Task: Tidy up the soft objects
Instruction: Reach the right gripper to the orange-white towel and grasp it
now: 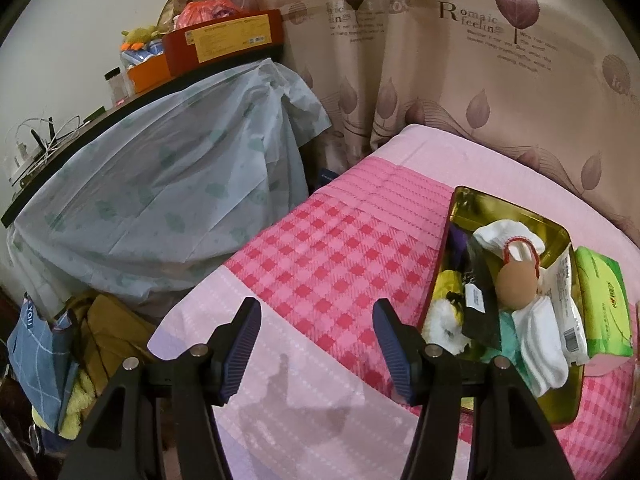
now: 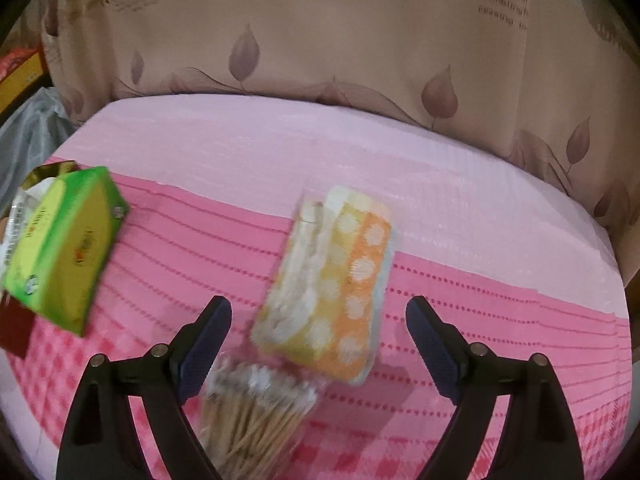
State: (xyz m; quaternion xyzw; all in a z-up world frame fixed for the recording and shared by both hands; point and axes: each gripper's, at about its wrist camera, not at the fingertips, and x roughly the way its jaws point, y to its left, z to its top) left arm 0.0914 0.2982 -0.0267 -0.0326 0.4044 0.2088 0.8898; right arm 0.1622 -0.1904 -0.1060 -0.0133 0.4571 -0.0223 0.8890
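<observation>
A home bedroom — pink checked bedspread (image 1: 320,264), leaf-print curtain (image 1: 460,80), cluttered shelf (image 1: 120,108).

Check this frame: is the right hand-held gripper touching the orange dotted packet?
Apart. The right wrist view shows the right hand-held gripper open, with pink bedcover visible between each pad and the orange dotted packet.

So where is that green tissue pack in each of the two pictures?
Left wrist view: the green tissue pack lies at the far right, against the right side of the gold tray.
Right wrist view: the same pack is at the left edge, tilted and blurred, with the tray's corner just behind it.
Shared landmark: the pink checked bedcover and the leaf-print curtain behind it.
</observation>
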